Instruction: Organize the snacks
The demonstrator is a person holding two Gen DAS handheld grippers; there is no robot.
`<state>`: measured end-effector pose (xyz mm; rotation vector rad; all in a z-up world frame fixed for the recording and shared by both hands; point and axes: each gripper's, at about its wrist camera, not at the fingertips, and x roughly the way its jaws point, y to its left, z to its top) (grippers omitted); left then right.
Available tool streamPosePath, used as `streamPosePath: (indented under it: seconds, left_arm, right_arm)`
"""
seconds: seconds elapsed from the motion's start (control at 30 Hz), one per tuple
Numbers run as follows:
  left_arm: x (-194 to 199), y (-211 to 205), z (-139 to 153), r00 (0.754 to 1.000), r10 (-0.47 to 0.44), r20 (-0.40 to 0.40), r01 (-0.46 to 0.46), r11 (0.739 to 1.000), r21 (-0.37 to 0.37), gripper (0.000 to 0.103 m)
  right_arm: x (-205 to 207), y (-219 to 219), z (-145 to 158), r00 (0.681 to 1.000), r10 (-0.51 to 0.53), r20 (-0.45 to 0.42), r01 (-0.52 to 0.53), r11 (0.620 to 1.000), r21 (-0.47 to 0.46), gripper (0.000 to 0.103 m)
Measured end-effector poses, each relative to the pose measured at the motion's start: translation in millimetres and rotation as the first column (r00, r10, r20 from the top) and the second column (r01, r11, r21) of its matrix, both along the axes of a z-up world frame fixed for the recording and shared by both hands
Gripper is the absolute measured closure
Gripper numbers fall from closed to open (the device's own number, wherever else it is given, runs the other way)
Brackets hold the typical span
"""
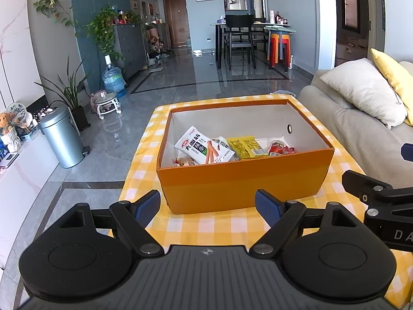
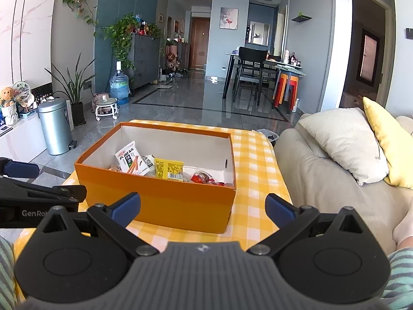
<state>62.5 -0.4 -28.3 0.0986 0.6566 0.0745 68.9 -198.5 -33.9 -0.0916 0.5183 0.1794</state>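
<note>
An orange box (image 1: 242,180) with a white inside stands on the yellow checked cloth (image 1: 206,224). It holds several snack packs: a white pack (image 1: 193,146), a yellow pack (image 1: 246,146) and a red pack (image 1: 280,148). The box also shows in the right wrist view (image 2: 160,199), with the white pack (image 2: 127,157), the yellow pack (image 2: 167,168) and the red pack (image 2: 202,177). My left gripper (image 1: 207,206) is open and empty in front of the box's near wall. My right gripper (image 2: 204,208) is open and empty, near the box's right front corner.
A beige sofa (image 1: 361,134) with a white cushion and a yellow cushion lies right of the table. A metal bin (image 1: 63,137) and plants stand on the floor at the left. A dining table with chairs (image 1: 240,38) is far back.
</note>
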Motion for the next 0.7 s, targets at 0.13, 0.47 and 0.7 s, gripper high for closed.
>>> streamPosePath:
  seconds: [0.13, 0.47, 0.7]
  left_arm:
    - [0.2, -1.0, 0.9, 1.000, 0.001, 0.001, -0.001, 1.000, 0.000, 0.006]
    - [0.6, -2.3, 5.1, 1.000, 0.003, -0.005, -0.003, 1.000, -0.011, 0.006]
    - [2.0, -0.2, 5.7, 1.000, 0.003, -0.011, -0.003, 1.000, -0.011, 0.006]
  right_arm:
    - [0.3, -1.6, 0.3, 1.000, -0.004, -0.007, 0.004, 1.000, 0.007, 0.004]
    - [2.9, -2.7, 0.4, 1.000, -0.006, -0.022, 0.007, 1.000, 0.012, 0.004]
    - [3.2, -2.5, 0.4, 1.000, -0.007, -0.024, 0.007, 1.000, 0.013, 0.004]
